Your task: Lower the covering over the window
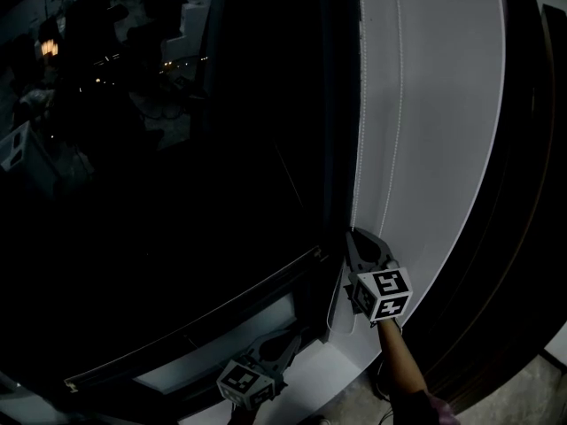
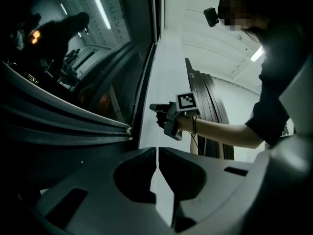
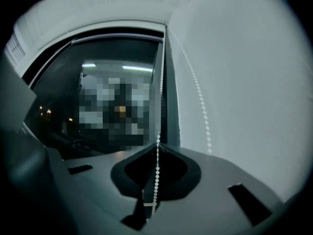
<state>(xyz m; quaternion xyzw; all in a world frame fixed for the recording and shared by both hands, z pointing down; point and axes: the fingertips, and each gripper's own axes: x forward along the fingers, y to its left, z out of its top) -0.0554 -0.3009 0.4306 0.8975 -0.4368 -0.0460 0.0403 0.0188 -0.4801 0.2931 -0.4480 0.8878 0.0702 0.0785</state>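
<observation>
A white bead chain hangs beside the dark window, and its two strands run down the white wall. My right gripper is shut on the strand nearer the window frame, which passes between its closed jaws. In the head view that gripper points up against the window's right edge, low down. The left gripper view shows it from below. My left gripper is shut with nothing in it and sits lower, by the window's bottom frame. I cannot make out the covering itself.
The room is dim and the glass reflects ceiling lights and a person. A dark ribbed frame runs along the window's lower edge. Dark vertical panels stand to the right of the white wall. The person's bare forearm reaches up from below.
</observation>
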